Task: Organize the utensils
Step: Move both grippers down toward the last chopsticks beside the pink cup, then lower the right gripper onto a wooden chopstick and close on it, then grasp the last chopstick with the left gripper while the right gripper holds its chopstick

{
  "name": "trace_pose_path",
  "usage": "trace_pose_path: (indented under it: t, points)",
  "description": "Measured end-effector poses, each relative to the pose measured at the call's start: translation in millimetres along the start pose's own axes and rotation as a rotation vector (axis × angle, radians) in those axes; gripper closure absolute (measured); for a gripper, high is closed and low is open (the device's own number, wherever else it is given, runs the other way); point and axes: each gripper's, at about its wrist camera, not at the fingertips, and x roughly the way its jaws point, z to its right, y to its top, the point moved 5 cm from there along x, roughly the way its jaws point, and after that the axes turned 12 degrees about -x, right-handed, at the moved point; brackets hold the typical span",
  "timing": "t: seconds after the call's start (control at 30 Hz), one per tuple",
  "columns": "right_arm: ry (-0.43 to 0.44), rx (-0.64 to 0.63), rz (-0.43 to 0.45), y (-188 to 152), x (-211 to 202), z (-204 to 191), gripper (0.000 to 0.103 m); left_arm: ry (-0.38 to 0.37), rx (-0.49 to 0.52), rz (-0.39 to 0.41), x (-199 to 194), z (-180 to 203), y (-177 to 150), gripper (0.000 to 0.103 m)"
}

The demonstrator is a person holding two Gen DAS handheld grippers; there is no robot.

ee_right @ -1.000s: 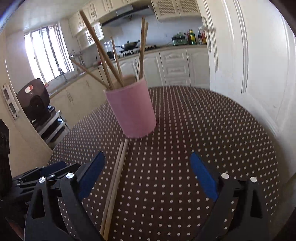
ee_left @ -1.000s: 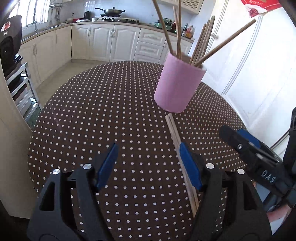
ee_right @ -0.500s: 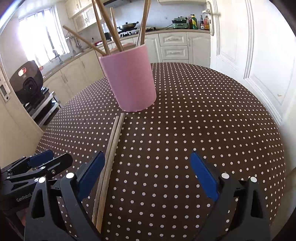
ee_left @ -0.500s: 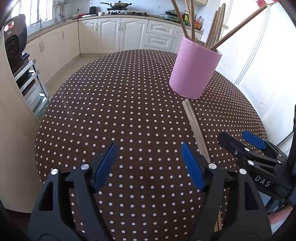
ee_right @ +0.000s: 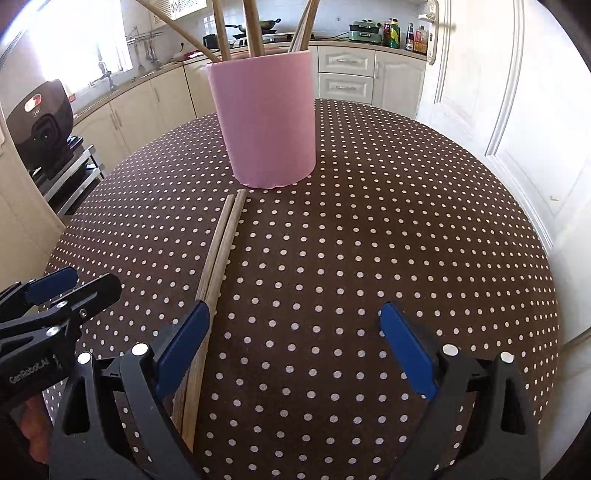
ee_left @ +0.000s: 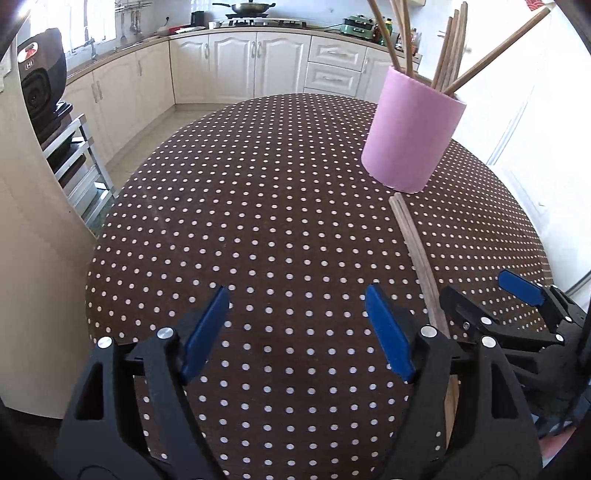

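Right wrist view, "GenRobot.AI" on left gripper (ee_right: pixel 70 284), jaws apart

a home kitchen is being shown. cream panelled cabinets (ee_left: pixel 236 66) are being run along the far wall under a long counter (ee_left: pixel 258 31), and a wok (ee_left: pixel 243 6) is being kept on a gas hob (ee_left: pixel 266 23). utensils are being hung from a rail (ee_left: pixel 133 14) beside a bright window (ee_right: pixel 74 44), with a tap (ee_right: pixel 103 72) below it. sauce bottles (ee_right: pixel 402 35) and a green appliance (ee_right: pixel 364 29) are being stored on the counter. a round tabletop (ee_left: pixel 258 206) is being covered with a brown dotted cloth, and a white panelled door (ee_right: pixel 480 74) is being seen at the right.
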Motion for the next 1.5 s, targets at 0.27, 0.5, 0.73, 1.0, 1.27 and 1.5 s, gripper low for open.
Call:
trace_pose_path:
  t: [0.27, 0.5, 0.73, 1.0, 1.27, 1.5]
  points:
    - [-0.020, -0.019, -0.017, 3.5, 2.6, -10.0, 0.013, 0.008, -0.034, -0.003, 4.7, -12.2, 2.6, 0.027]
    - [-0.041, -0.097, -0.031, 9.5, 10.1, -25.4, 0.034, 0.020, -0.058, -0.006, 7.7, -22.4, 5.8, 0.027]
    - [0.019, -0.131, 0.016, 7.4, 4.6, -31.4, 0.082, 0.015, -0.035, -0.018, 7.7, -8.9, 0.8, 0.027]
    - [0.083, 0.009, 0.039, -3.1, -4.3, 4.6, 0.098, -0.022, 0.027, -0.054, 11.4, 29.2, -8.7, 0.027]
    - [0.046, 0.107, 0.036, -15.6, -15.8, 25.4, 0.097, -0.022, 0.081, -0.088, 25.3, 69.3, -10.5, 0.032]
    - [-0.007, 0.046, 0.018, -2.6, -6.5, 32.0, 0.055, 0.049, 0.096, -0.067, 37.3, 90.1, 4.0, 0.084]
